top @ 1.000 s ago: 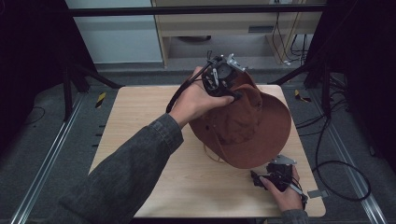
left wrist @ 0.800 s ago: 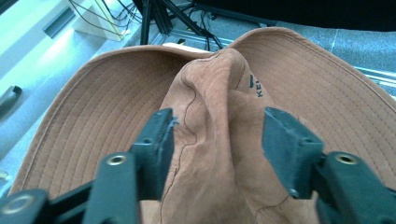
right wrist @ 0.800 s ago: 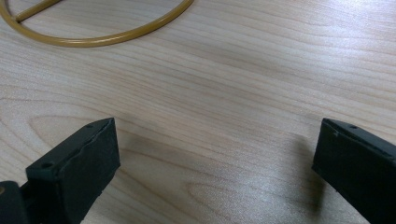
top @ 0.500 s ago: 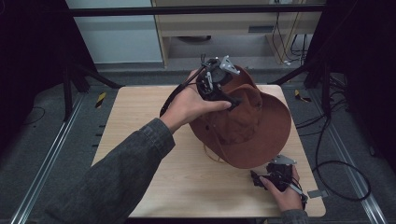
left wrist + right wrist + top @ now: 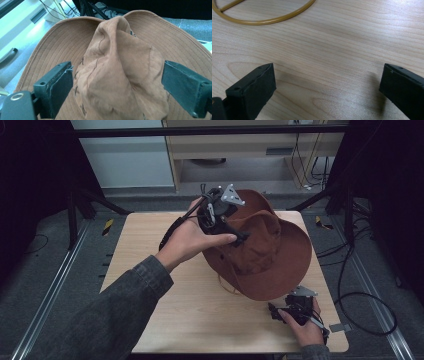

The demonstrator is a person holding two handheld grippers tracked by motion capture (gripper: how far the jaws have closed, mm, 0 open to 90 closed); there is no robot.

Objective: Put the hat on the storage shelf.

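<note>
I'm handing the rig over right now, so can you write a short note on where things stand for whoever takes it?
Left gripper: open over the crown of the brown hat. Its jaws have just been opening; the crown sits between them, pads not pressing on it.
Right gripper: open, nothing between its jaws, low over the table near its front right corner.
Hat: brim up, perched on what looks like a thin gold wire stand, right of the table's middle.
Done: hat set down and let go.
Left: likely just draw the left gripper back; check the hat sits steady.
</note>
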